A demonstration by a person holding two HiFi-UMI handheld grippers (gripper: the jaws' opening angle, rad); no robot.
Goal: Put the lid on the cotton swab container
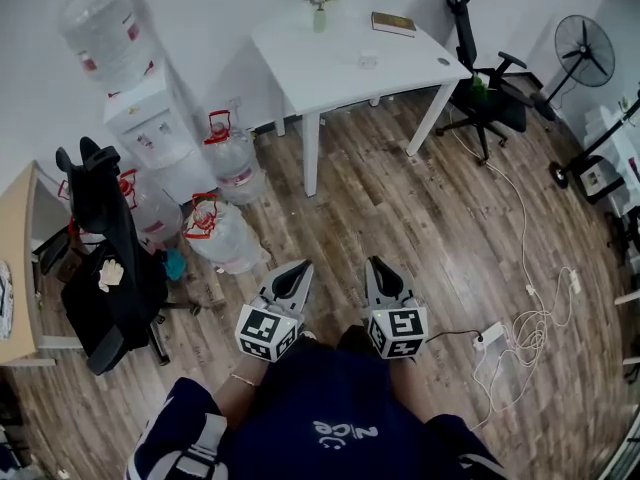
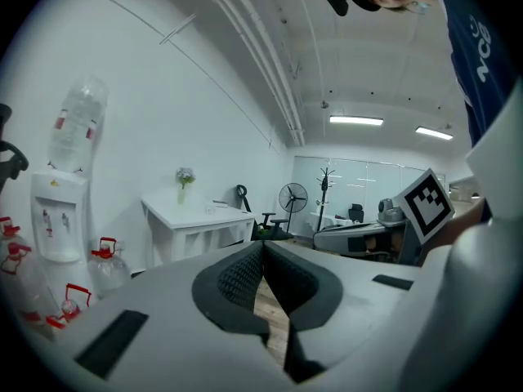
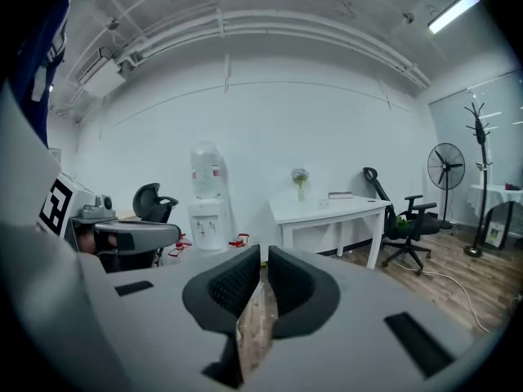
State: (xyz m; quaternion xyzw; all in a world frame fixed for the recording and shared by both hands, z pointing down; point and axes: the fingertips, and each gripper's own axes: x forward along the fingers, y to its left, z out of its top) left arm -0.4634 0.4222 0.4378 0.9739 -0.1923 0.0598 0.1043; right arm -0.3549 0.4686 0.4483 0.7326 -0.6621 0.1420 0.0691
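Left gripper (image 1: 304, 265): jaws being held together, empty
Right gripper (image 1: 373, 261): jaws being held almost together, empty
Floor (image 1: 420, 218): being faced by both

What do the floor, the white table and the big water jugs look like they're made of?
Floor: wood-look planks with grain and seams, slightly glossy; real wood or laminate, unclear. White table: smooth matte white, likely painted wood or laminate. Water jugs: clear plastic, see-through walls, red handles.
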